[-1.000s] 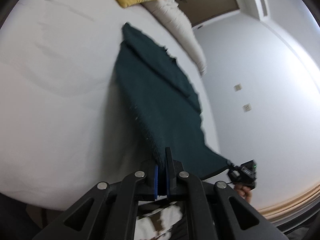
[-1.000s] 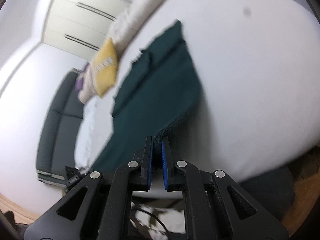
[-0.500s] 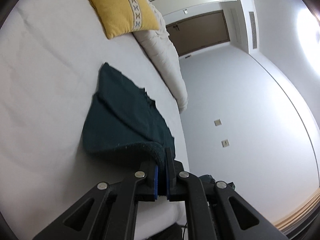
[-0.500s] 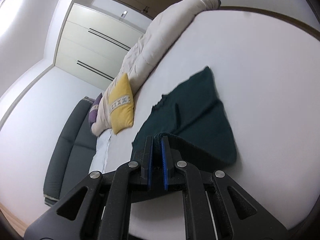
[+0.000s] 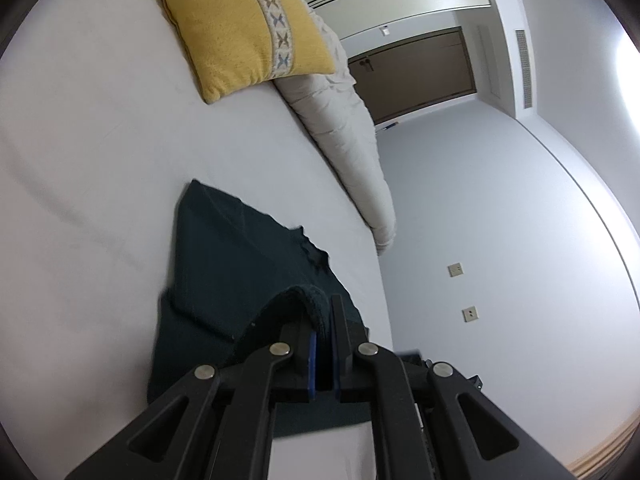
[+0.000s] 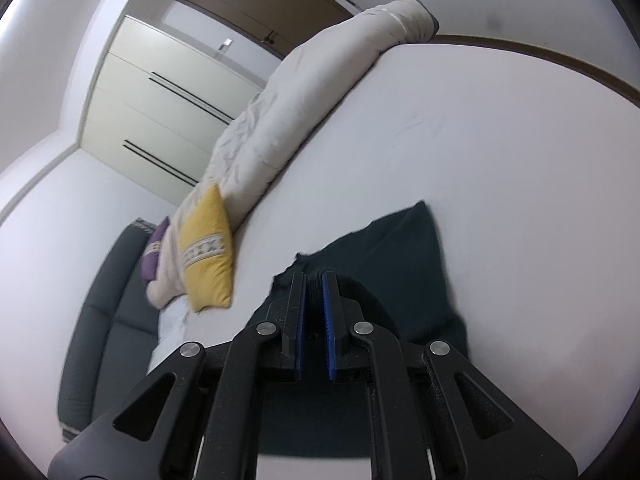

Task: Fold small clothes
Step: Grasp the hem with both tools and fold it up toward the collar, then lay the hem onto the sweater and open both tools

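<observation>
The dark green garment (image 5: 240, 272) lies on the white bed (image 5: 88, 152), its near edge lifted and curled over itself. The left gripper (image 5: 324, 320) is clamped on one corner of this edge, the right gripper (image 6: 314, 292) on the other. Farther on the bed are a yellow cushion (image 5: 240, 28) and a rolled beige duvet (image 6: 304, 92).

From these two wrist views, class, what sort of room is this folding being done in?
Most likely a bedroom: a wide white bed with a rolled duvet and a yellow cushion, plus built-in wardrobes. A dark sofa stands beside the bed.
</observation>
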The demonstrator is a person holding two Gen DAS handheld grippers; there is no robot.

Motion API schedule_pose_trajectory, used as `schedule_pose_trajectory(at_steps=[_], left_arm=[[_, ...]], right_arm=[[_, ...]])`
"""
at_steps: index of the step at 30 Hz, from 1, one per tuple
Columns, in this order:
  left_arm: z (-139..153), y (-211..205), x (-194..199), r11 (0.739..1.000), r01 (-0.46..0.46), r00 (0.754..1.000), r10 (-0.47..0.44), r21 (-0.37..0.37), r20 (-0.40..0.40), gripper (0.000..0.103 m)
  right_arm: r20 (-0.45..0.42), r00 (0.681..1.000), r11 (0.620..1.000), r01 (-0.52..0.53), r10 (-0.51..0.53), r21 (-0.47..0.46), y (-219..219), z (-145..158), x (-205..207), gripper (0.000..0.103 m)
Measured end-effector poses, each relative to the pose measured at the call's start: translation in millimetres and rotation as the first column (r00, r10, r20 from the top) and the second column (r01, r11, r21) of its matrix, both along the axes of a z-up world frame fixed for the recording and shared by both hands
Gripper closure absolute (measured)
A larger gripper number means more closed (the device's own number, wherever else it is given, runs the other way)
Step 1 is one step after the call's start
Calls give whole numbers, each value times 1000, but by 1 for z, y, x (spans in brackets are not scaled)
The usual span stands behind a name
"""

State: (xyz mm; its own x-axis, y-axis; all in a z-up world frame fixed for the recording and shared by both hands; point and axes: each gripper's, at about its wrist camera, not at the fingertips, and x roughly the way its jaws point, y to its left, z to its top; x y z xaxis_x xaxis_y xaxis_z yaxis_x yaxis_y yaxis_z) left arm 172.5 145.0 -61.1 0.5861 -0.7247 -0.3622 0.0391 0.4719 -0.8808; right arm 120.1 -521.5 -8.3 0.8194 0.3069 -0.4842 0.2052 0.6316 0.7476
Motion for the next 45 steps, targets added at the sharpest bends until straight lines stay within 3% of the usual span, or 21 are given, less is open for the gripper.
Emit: schedule_pose_trajectory(at_steps=[7, 10, 11, 13, 14, 15, 18, 23, 25, 27, 28, 36, 41, 45], left_arm=[[-24, -10, 56, 998, -2, 999, 4, 59, -36, 97], [-37, -17, 64, 996, 19, 999, -15, 86, -49, 97], [-41, -18, 65, 995, 18, 998, -12, 98, -56, 97], [-52, -16, 65, 995, 15, 997, -7, 94, -78, 97], [-57, -15, 65, 996, 11, 996, -3, 89, -89, 97], [-61, -14, 65, 996, 6, 995, 3, 84, -98, 97], [-66, -11, 63, 997, 7, 995, 1, 78, -104, 97], [-63, -11, 61, 996, 16, 995, -8, 83, -96, 97], [-62, -14, 62, 997, 16, 995, -8, 81, -94, 97], [-60, -16, 61, 996, 20, 996, -12, 83, -90, 97], [-59, -17, 61, 996, 23, 996, -16, 85, -88, 97], [-42, -19, 64, 996, 5, 999, -1, 92, -50, 97], [-35, -22, 74, 996, -4, 999, 7, 86, -40, 97], [-25, -31, 89, 995, -2, 1000, 4, 99, -21, 97]], right_arm=[[-40, 999, 998, 31, -33, -57, -7, -30, 59, 101], [-59, 998, 977, -31, 19, -212, 7, -33, 71, 96], [-76, 997, 950, -55, 33, -308, 17, -32, 73, 95], [-89, 994, 878, -100, 65, -469, 34, -33, 73, 80], [-110, 990, 837, -134, 89, -531, 43, -37, 76, 60], [-129, 986, 829, -162, 110, -536, 47, -41, 78, 52], [-208, 960, 860, -261, 185, -439, 50, -60, 80, 53], [-220, 964, 915, -221, 151, -339, 41, -77, 74, 56], [-254, 952, 903, -253, 169, -349, 47, -84, 82, 66], [-288, 937, 898, -291, 198, -329, 55, -92, 92, 91], [-291, 935, 900, -296, 204, -321, 53, -95, 89, 97], [-110, 988, 987, -124, 113, -100, 19, -74, 76, 99], [-8, 1000, 999, -30, 30, -20, 2, -53, 69, 99], [-11, 1000, 1000, -7, 7, -13, -4, -49, 82, 99]])
